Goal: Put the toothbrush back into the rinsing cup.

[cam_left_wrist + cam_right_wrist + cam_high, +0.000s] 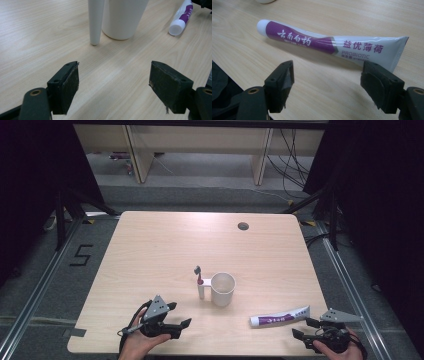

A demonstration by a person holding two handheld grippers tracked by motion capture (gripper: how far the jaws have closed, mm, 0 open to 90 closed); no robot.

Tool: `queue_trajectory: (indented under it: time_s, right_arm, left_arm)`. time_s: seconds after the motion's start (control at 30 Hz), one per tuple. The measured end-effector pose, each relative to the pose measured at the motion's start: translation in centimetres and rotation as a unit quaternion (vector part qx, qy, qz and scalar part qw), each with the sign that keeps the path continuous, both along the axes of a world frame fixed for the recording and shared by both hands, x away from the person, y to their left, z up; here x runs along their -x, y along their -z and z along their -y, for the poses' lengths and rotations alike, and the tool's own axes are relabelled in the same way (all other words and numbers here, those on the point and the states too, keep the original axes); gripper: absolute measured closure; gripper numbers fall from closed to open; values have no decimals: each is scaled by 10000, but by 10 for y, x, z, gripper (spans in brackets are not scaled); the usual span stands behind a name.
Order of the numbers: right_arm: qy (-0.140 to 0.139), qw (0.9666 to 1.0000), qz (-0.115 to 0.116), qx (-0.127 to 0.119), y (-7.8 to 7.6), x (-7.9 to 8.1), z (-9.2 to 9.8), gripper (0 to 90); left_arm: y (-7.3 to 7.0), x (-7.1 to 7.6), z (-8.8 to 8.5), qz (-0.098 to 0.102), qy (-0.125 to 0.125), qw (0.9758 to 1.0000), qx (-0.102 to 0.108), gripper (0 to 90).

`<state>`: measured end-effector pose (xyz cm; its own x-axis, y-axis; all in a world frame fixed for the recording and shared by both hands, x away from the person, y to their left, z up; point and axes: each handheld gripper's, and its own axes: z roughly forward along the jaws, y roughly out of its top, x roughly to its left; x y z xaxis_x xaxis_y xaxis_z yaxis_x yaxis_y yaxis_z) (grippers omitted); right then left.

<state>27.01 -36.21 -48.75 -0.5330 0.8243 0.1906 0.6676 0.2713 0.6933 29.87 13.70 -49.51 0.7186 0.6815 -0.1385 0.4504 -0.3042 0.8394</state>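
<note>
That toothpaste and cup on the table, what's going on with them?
A person sits at a wooden table with a hand-held gripper in each hand. The right gripper is open, nothing between its fingers, and points at a purple and white toothpaste tube lying flat just ahead of it. The left gripper is open and empty too, facing a white cup with a toothbrush standing upright in a white holder beside it. Nothing has been picked up yet.

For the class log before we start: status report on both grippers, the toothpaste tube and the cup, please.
Left gripper open, empty, facing cup. Right gripper open, just short of toothpaste tube lying flat. Toothbrush upright beside cup. Nothing in the way.
</note>
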Motion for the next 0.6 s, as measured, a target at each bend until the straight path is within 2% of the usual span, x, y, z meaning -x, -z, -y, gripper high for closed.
queue_trajectory:
  time_s: [0.03, 0.07, 0.17, 0.23, 0.3, 0.37, 0.43, 0.47, 0.5, 0.53, 0.6]
  right_arm:
    - [21, 10000, -32, -22, -1, 1, -1, 276]
    - [63, 9999, -105, -52, -1, 2, -2, 278]
    - [44, 9999, -138, -18, -1, 2, -2, 279]
    - [-12, 10000, 21, 79, 1, -1, 0, 284]
    - [-1, 10000, -54, 21, 0, 1, -1, 285]
    - [-34, 10000, 0, 49, 0, 0, -1, 284]
    - [-38, 10000, 1, 38, 1, 0, -1, 285]
    - [16, 10000, -53, 18, 0, 1, -2, 284]
    - [-65, 10000, -13, 43, 1, 0, -1, 285]
    - [-11, 9999, 22, 148, 0, 0, -1, 285]
    - [-44, 10000, -9, 85, 1, 0, -1, 284]
  left_arm:
    - [1, 1, 0, 22, 3, 10000, 1, 234]
    - [0, 2, -1, 13, -25, 10000, -88, 234]
    - [1, 3, -3, 28, -14, 10000, -53, 234]
    - [2, 5, -5, 14, -49, 9999, -118, 233]
    - [3, 5, -5, -2, -48, 9999, -111, 231]
    - [3, 6, -7, 40, -32, 9995, -321, 224]
    - [4, 8, -7, 86, -43, 9992, -388, 223]
    - [4, 9, -8, 59, 24, 9986, -520, 223]
    - [5, 10, -6, 44, -11, 9989, -465, 223]
    - [6, 10, -7, 72, 43, 9984, -559, 223]
    - [6, 12, -6, 97, 75, 9979, -636, 223]
